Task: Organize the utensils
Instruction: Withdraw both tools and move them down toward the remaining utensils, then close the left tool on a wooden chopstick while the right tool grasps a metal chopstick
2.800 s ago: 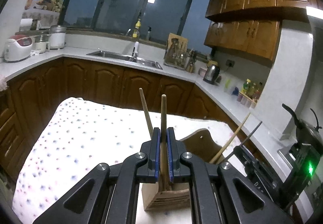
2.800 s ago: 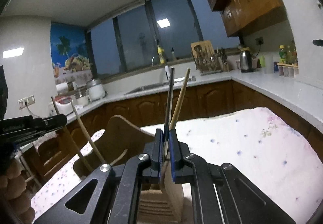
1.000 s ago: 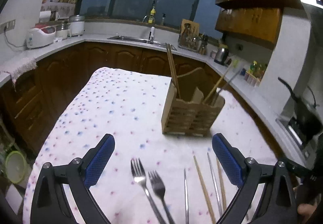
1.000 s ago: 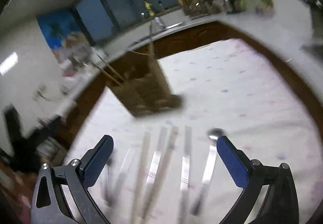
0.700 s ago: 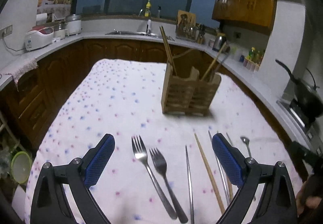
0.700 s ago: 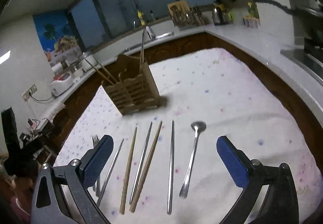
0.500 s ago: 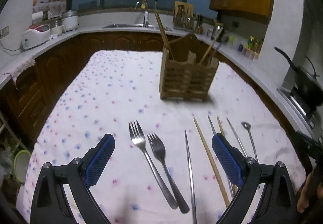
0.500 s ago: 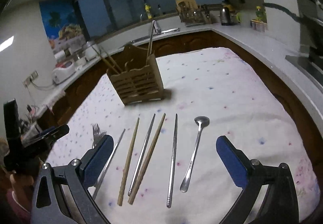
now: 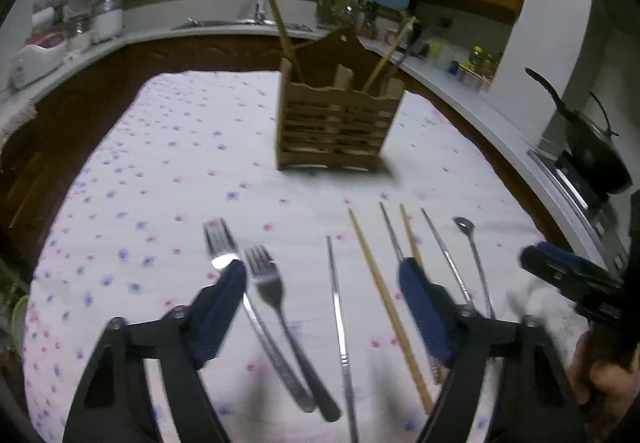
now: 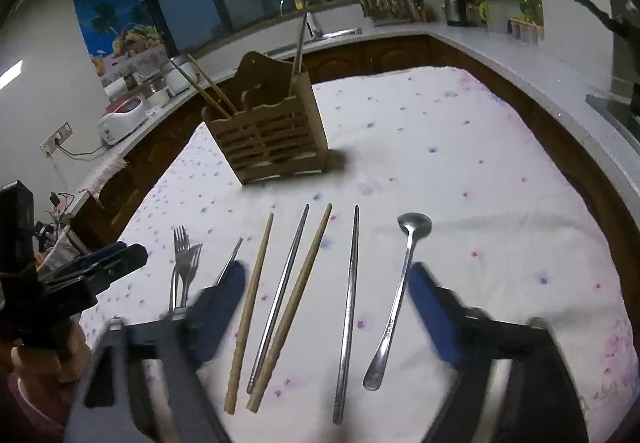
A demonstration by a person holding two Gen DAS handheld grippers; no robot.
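Fingers (image 9: 224, 307) motion-blurred, closing, empty; forks' (image 9: 276, 307) handles partly hidden.

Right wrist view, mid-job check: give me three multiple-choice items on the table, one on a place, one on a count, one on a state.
1. Where does the spoon lie in the row of utensils on the cloth?
A) right end
B) middle
C) left end

2. How many forks lie on the cloth?
A) one
B) two
C) four

3. How does the wooden holder stand?
A) tipped on its side
B) upside down
C) upright, with chopsticks in it

Answers:
1 A: no utensil lies to the right of it.
2 B: two fork heads sit side by side at the left end.
3 C: its open top faces up and sticks poke out of it.
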